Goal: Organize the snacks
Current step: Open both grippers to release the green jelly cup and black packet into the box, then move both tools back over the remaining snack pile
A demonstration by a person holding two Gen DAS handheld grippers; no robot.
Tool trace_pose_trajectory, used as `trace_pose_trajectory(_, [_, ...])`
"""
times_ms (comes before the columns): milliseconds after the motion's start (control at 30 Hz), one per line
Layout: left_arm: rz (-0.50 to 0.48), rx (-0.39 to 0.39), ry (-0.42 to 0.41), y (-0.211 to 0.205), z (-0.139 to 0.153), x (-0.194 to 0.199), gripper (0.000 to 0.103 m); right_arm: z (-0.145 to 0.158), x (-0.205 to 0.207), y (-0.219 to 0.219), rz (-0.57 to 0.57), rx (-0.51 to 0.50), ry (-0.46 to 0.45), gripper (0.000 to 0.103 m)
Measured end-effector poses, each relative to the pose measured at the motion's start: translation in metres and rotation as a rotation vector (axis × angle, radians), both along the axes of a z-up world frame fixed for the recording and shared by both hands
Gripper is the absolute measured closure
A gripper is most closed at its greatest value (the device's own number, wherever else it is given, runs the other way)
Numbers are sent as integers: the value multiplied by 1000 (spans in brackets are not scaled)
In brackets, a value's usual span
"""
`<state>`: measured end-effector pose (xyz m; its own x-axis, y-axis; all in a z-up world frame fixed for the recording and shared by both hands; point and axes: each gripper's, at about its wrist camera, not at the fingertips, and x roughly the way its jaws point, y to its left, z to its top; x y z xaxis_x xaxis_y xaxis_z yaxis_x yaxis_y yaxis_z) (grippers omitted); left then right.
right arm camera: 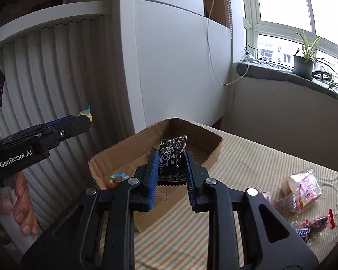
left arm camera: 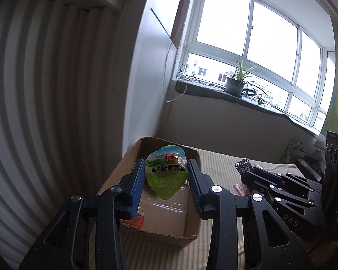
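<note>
My left gripper (left arm camera: 166,173) is shut on a green quail-egg snack pack (left arm camera: 167,172) and holds it above the open cardboard box (left arm camera: 160,234). My right gripper (right arm camera: 170,164) is shut on a black candy packet (right arm camera: 172,157) over the same box (right arm camera: 128,146). The left gripper also shows at the left of the right wrist view (right arm camera: 83,121), higher than the box. An orange-rimmed snack cup (right arm camera: 118,178) lies inside the box at its left. The right gripper's body shows at the right of the left wrist view (left arm camera: 281,186), with its black packet (left arm camera: 244,167).
The box sits on a striped cloth (right arm camera: 247,168) by a white ribbed wall (right arm camera: 45,78). Loose snacks lie at the right: clear-wrapped cakes (right arm camera: 302,184) and a Snickers bar (right arm camera: 313,227). A windowsill with a potted plant (right arm camera: 304,64) is behind.
</note>
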<state>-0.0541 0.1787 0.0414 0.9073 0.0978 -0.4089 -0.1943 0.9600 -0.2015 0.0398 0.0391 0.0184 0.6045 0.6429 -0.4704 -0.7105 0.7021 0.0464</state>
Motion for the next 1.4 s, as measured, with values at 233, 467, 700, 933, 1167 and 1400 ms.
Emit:
trace_pose_trajectory(233, [30, -11, 9, 23, -7, 14, 67, -7, 17, 34, 52, -10, 17, 79])
trace_pose_trajectory(467, [8, -64, 92, 30, -39, 43, 66, -37, 42, 51, 71, -38, 83, 79])
trace_pose_trajectory(700, [43, -70, 148, 34, -59, 48, 35, -60, 49, 57, 64, -95, 104, 72])
trace_pose_trajectory(933, [98, -93, 136, 53, -53, 34, 31, -53, 33, 51, 62, -99, 61, 53])
trace_pose_trajectory(1167, [124, -93, 120, 57, -44, 21, 31, -44, 12, 49, 85, -84, 19, 31])
trace_pose_trajectory(1400, [140, -74, 101, 50, -32, 8, 30, -36, 3, 30, 56, -51, 11, 17])
